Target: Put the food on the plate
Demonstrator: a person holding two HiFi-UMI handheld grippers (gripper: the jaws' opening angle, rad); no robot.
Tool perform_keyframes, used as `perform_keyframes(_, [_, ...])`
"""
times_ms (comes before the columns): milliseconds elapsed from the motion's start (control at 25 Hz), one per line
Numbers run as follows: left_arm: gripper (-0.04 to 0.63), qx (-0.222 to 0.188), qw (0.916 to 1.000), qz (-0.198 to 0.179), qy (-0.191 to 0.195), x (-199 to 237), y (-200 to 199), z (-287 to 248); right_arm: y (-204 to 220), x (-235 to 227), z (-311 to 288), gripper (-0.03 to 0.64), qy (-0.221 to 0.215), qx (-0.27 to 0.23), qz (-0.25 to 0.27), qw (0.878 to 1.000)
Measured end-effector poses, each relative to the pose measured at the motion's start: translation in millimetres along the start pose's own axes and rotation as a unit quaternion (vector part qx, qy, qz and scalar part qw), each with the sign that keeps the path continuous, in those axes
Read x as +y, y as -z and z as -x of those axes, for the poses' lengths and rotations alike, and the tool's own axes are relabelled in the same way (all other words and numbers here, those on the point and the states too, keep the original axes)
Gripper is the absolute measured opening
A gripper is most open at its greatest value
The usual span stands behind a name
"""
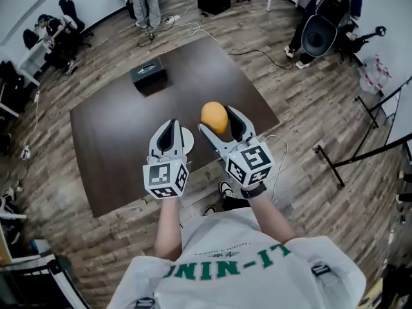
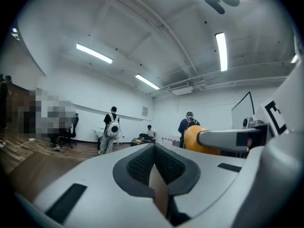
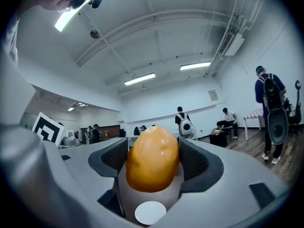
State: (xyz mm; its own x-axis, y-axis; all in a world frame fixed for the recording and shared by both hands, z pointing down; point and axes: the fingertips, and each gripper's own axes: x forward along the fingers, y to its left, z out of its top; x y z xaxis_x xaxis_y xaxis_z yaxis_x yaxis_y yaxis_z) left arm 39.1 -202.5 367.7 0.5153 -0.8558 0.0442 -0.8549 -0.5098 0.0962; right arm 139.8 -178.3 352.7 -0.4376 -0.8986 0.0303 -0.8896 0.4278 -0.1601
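The right claw [image 1: 219, 118] is gripping a smooth, rounded orange-yellow food item [image 1: 214, 116] between widely spread jaws, level above the dark brown wooden table [image 1: 116, 140], while the left claw [image 1: 170, 131], just beside it, is standing closed and empty. The small white round plate [image 1: 187, 136] is lying below and just left of the loaded claw, partly hidden behind the left one, so the carrying step is judged to be in hand. The next move is calling for the food to be centred over the plate, lowered onto it and only then released.
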Motion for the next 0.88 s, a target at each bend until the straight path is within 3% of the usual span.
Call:
perform_keyframes(320, [0.012, -0.020, 0.9912, -0.005, -0.131, 52, -10, -22, 5, -10, -80, 0.348, -0.114, 0.049, 0.023, 0.992])
perform_keyframes(480, [0.014, 0.009, 0.9833, -0.025, -0.180, 76, 8, -21, 27, -10, -109, 0.348, -0.147, 0.082, 0.018, 0.986])
perform_keyframes(640, [0.014, 0.021, 0.9790, -0.001, -0.203, 104, 35, -19, 57, 3, -134, 0.348, -0.177, 0.113, 0.001, 0.978])
perform_keyframes(880, [0.014, 0.018, 0.9802, 0.011, -0.197, 142, 51, -27, 92, 25, -174, 0.348, -0.195, 0.143, 0.016, 0.970])
